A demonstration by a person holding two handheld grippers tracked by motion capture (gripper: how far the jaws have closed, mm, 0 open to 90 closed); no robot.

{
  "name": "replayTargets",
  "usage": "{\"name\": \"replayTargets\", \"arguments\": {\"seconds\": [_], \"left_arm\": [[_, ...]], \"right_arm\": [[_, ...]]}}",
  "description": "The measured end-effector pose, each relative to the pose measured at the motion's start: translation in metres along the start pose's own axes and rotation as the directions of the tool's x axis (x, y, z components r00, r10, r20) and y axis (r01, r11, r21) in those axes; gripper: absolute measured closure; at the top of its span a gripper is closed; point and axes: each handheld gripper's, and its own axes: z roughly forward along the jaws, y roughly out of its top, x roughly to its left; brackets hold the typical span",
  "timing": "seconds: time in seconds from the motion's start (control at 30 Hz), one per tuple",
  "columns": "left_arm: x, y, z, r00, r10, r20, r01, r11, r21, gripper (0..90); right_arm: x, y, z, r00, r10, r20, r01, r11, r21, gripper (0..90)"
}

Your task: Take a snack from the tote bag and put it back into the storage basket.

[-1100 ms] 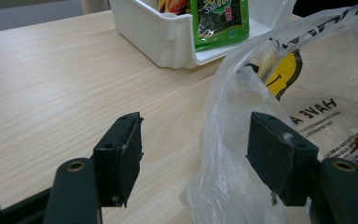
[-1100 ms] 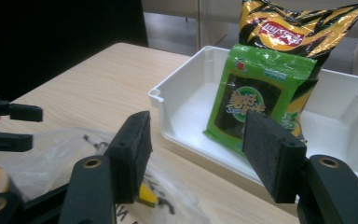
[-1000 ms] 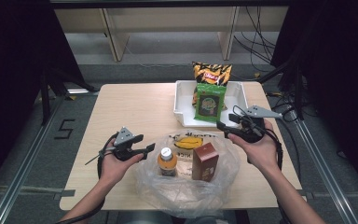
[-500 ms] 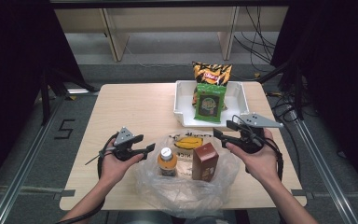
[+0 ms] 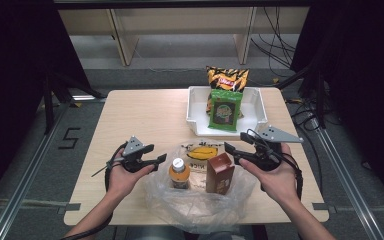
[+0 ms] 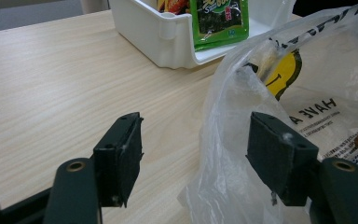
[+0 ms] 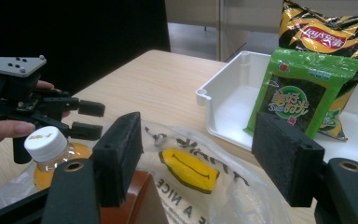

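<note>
Bag [image 5: 200, 205] holds one bottle [image 5: 179, 173], one carton [image 5: 219, 173]

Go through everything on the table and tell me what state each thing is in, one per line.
Plastic bag: mouth open, lying on the table.
Juice bottle: upright in the bag, cap on.
Brown carton: upright in the bag, closed.
Seaweed packet: sealed, leaning upright in the bin.
Chip bag: sealed, behind the seaweed.
White bin: open-topped.
Left gripper: open, empty.
Right gripper: open, empty, jaws just opening.

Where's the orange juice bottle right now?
In the high view the orange juice bottle stands upright inside the clear plastic bag at the table's near edge, left of the brown carton.
</note>
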Motion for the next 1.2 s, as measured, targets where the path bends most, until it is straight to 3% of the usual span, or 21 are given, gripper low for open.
{"name": "replayTargets", "arguments": {"seconds": [0.17, 0.33, 0.37, 0.4, 0.43, 0.5, 0.7, 0.73, 0.83, 0.9, 0.97, 1.2], "left_arm": [[0.000, 0.000, 0.000, 0.9999, -0.011, -0.005, 0.011, 0.9999, -0.003, 35.0], [0.000, 0.000, 0.000, 1.0000, 0.001, -0.004, -0.001, 1.0000, -0.003, 35.0], [0.000, 0.000, 0.000, 1.0000, 0.000, -0.006, 0.000, 1.0000, -0.004, 35.0], [0.000, 0.000, 0.000, 0.9999, -0.009, -0.005, 0.009, 0.9999, -0.005, 34.9], [-0.001, 0.000, 0.000, 0.9999, -0.011, -0.006, 0.011, 0.9999, -0.005, 34.9], [-0.001, 0.000, 0.000, 0.9999, -0.012, -0.007, 0.011, 0.9999, -0.007, 34.9], [0.000, 0.001, -0.001, 1.0000, -0.005, -0.008, 0.005, 0.9999, -0.009, 34.9], [0.000, 0.001, -0.001, 1.0000, -0.004, -0.008, 0.004, 1.0000, -0.009, 34.9], [-0.001, 0.001, -0.001, 0.9999, -0.010, -0.008, 0.010, 0.9999, -0.008, 34.9], [0.000, 0.001, -0.001, 1.0000, -0.005, -0.007, 0.005, 1.0000, -0.008, 34.8], [0.000, 0.001, -0.001, 1.0000, -0.004, -0.007, 0.004, 1.0000, -0.008, 34.9], [0.000, 0.000, -0.001, 1.0000, -0.007, -0.007, 0.007, 0.9999, -0.008, 34.9]], "right_arm": [[0.005, 0.002, -0.002, 0.9997, 0.012, -0.020, -0.012, 0.999, -0.029, 33.1], [0.008, 0.005, -0.005, 0.9999, -0.009, -0.013, 0.008, 0.999, -0.037, 32.8], [0.011, 0.005, -0.005, 0.9997, 0.008, -0.024, -0.009, 0.999, -0.043, 32.8], [0.011, 0.005, -0.005, 0.9996, -0.016, -0.022, 0.015, 0.999, -0.046, 32.7], [0.013, 0.005, -0.005, 0.9993, -0.011, -0.036, 0.009, 0.999, -0.051, 32.6], [0.018, 0.005, -0.005, 0.9991, 0.008, -0.042, -0.010, 0.999, -0.048, 32.4], [0.029, 0.003, -0.005, 0.9979, -0.002, -0.064, 0.000, 0.999, -0.035, 31.6], [0.028, 0.003, -0.004, 0.9974, -0.029, -0.067, 0.027, 0.999, -0.035, 31.5], [0.032, 0.001, -0.003, 0.9974, -0.016, -0.070, 0.014, 1.000, -0.028, 31.2], [0.030, 0.000, -0.001, 0.9952, -0.062, -0.075, 0.058, 0.997, -0.046, 31.1], [0.033, -0.001, -0.001, 0.9966, -0.026, -0.079, 0.025, 1.000, -0.011, 30.8], [0.035, -0.006, 0.003, 0.9970, -0.031, -0.072, 0.031, 1.000, 0.004, 29.1]]}}
